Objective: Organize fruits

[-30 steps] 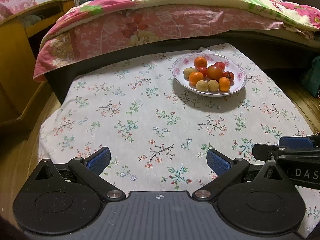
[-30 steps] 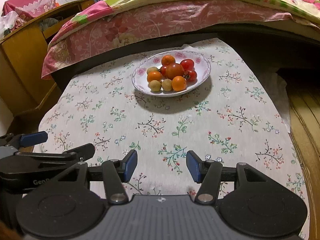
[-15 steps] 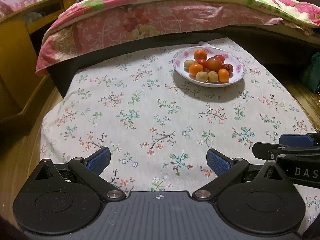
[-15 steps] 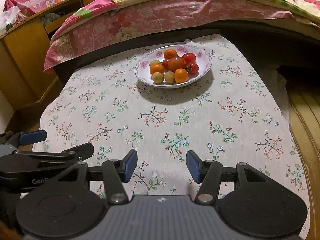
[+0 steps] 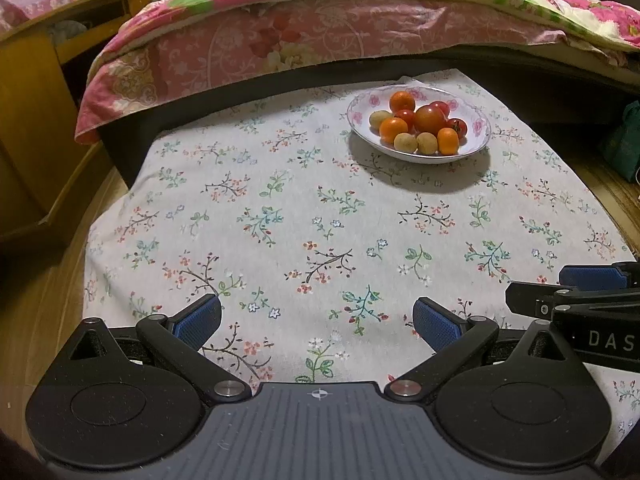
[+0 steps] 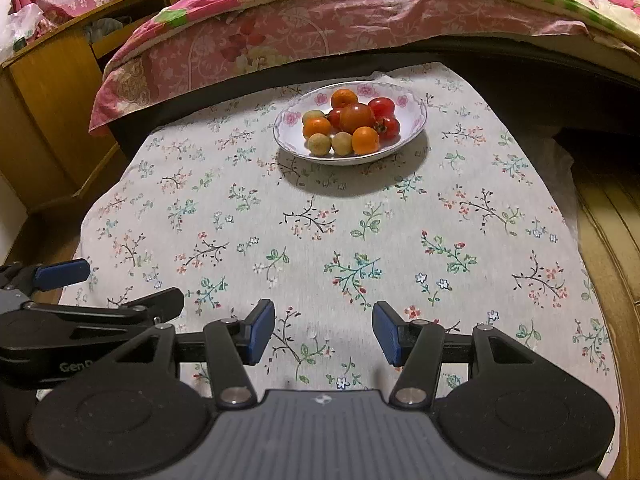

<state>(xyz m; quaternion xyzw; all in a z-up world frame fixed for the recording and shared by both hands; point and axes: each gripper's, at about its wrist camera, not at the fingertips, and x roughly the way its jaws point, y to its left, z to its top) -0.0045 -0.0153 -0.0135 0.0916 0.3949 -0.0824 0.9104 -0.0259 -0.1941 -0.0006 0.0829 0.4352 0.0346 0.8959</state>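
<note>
A white floral plate (image 5: 478, 126) (image 6: 292, 120) stands at the far side of a table with a floral cloth (image 5: 280, 216) (image 6: 440, 216). It holds several small fruits: oranges (image 5: 393, 129) (image 6: 365, 140), red tomatoes (image 5: 430, 119) (image 6: 357, 117) and pale yellow-brown round fruits (image 5: 405, 142) (image 6: 319, 144). My left gripper (image 5: 317, 324) is open and empty over the near table edge. My right gripper (image 6: 323, 338) is open and empty beside it, to its right. Each shows at the edge of the other's view.
A bed with a pink floral quilt (image 5: 320, 36) (image 6: 340, 32) runs along the far side of the table. A wooden cabinet (image 5: 28, 120) (image 6: 44, 120) stands at the left. Wooden floor (image 6: 612, 240) lies to the right.
Both grippers have drawn back and up from the plate, which now looks smaller and farther. Their jaws stay open as before.
</note>
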